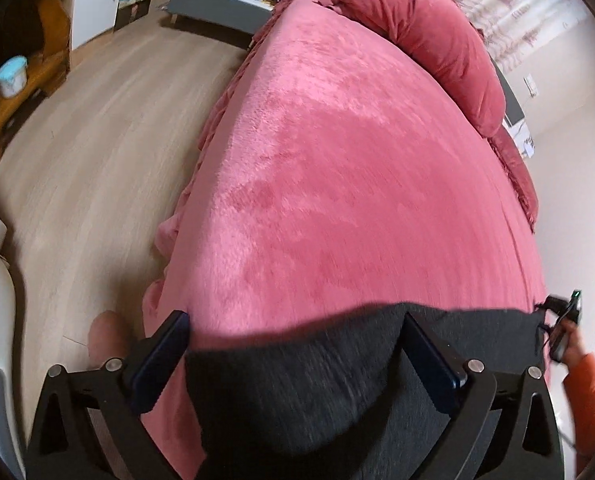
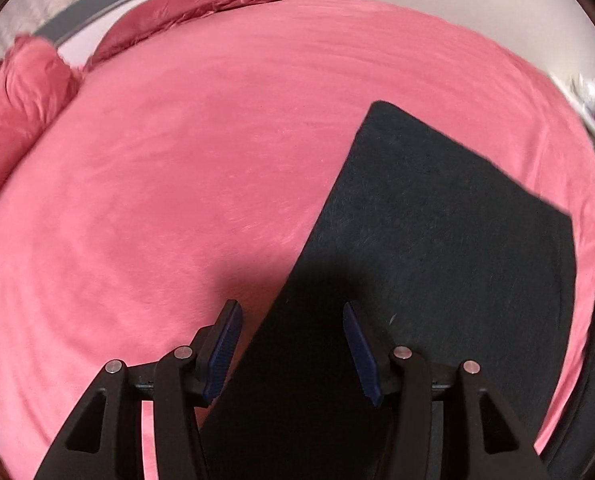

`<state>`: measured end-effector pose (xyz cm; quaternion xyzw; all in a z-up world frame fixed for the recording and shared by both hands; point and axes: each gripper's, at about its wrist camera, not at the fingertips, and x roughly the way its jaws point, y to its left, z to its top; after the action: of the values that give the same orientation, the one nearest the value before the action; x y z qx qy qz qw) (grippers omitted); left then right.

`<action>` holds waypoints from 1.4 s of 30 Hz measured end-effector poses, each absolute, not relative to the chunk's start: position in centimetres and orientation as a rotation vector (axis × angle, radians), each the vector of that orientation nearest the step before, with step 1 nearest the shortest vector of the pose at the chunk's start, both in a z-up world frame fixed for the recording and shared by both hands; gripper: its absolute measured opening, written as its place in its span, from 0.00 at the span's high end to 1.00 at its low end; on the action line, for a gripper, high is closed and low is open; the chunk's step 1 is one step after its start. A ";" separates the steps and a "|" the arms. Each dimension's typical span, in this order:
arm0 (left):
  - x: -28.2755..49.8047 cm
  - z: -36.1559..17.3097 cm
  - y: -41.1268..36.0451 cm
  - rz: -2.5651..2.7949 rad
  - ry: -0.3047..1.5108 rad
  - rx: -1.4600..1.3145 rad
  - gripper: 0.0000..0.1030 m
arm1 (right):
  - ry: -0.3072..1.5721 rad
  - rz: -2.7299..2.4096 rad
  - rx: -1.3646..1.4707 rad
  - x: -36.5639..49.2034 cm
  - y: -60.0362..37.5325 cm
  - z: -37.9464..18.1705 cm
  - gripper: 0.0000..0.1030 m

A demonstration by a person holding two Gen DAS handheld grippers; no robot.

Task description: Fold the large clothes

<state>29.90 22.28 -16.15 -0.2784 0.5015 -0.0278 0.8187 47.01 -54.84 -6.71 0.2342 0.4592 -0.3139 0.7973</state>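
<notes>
Garment point(image 2: 437, 232), dark, is lying flat on the pink bed point(image 1: 337, 160), looking soft, limp and light; best pinched at an edge or corner. Left gripper point(image 1: 297, 364) is gaping wide over it, gripping nothing. Right gripper point(image 2: 293, 344) is hovering half-open over its edge. Near part is getting cut off; type unclear.

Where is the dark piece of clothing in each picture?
Left wrist view: the dark garment fills the bottom middle, lying on the pink bed cover.
Right wrist view: the dark garment stretches from bottom middle to the right.
Shared landmark: the pink pillow at the bed's far end.
</notes>
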 end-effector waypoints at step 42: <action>6.2 -6.1 19.7 -0.259 0.669 -0.454 0.58 | 0.478 -0.258 1.165 8.7 -64.0 -4.7 0.91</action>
<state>6.21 19.66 -6.12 -0.2203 0.3247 -0.1254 0.9112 8.69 -64.02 -4.74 0.5433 0.2228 -0.1203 0.8004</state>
